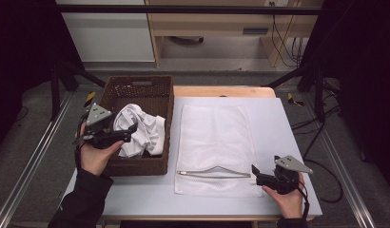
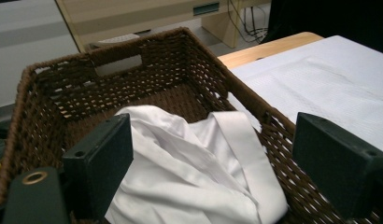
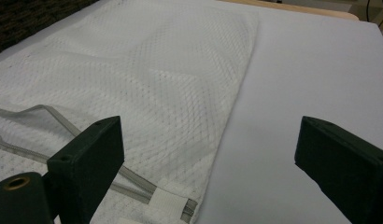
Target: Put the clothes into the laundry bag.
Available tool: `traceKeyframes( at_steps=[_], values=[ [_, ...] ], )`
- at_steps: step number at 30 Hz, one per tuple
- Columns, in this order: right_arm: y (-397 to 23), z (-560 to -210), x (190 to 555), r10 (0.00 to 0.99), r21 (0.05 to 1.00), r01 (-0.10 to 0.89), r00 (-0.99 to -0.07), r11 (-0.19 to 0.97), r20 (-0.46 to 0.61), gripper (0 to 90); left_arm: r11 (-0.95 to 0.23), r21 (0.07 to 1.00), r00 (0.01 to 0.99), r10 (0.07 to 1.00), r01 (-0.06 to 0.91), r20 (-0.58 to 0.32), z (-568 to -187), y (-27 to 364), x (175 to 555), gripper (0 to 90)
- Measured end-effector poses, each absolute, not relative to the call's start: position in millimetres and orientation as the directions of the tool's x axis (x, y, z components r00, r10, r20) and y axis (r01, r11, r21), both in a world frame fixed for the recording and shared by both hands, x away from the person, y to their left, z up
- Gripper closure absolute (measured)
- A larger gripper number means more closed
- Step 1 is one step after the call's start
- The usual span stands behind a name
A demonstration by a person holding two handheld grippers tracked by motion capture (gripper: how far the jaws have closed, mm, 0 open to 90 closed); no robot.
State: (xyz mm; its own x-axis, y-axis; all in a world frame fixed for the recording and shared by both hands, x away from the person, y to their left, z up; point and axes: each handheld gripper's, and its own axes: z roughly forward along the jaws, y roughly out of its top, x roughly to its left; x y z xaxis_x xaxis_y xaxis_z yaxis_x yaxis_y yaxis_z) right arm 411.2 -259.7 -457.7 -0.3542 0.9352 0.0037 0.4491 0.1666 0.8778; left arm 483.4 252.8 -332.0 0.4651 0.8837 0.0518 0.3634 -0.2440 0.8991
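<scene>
A brown wicker basket (image 1: 138,81) stands at the table's left and holds a crumpled white garment (image 1: 141,129). Beside it a white mesh laundry bag (image 1: 214,137) lies flat, its zipper (image 1: 212,175) partly undone along the near edge. My left gripper (image 1: 129,134) hovers over the basket's near left corner, open and holding nothing. In the left gripper view the garment (image 2: 189,163) lies between and beyond the wide-apart jaws, inside the basket (image 2: 147,60). My right gripper (image 1: 256,175) is open at the bag's near right corner. The right gripper view shows the mesh bag (image 3: 147,70) and its zipper (image 3: 49,116).
A pale sheet (image 1: 278,123) covers the table, bare to the right of the bag (image 3: 311,60). A wooden edge (image 1: 221,90) shows at the far side. Black frame posts stand at both sides, with cabinets and floor cables beyond.
</scene>
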Motion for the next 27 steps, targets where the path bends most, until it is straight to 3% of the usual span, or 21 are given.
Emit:
traceKeyframes(
  at_steps=[5,14,20,27],
  values=[
    [-259,-457,411,0.933,0.876,0.452,-0.360,0.170,0.005,8.0,-0.260,0.894,0.421,0.902,0.366,0.090,-331,250,509,11.9],
    [-260,-457,412,0.934,0.874,0.459,-0.357,0.157,0.020,8.1,-0.252,0.828,0.341,0.937,0.501,0.079,-360,258,552,11.9],
    [-260,-458,412,0.932,0.870,0.463,-0.361,0.167,0.014,7.9,-0.208,0.797,0.314,0.949,0.567,0.024,-377,266,564,12.0],
    [-259,-460,413,0.930,0.864,0.472,-0.367,0.175,0.012,7.5,-0.234,0.731,0.334,0.942,0.641,0.008,-392,263,568,10.4]
  ],
)
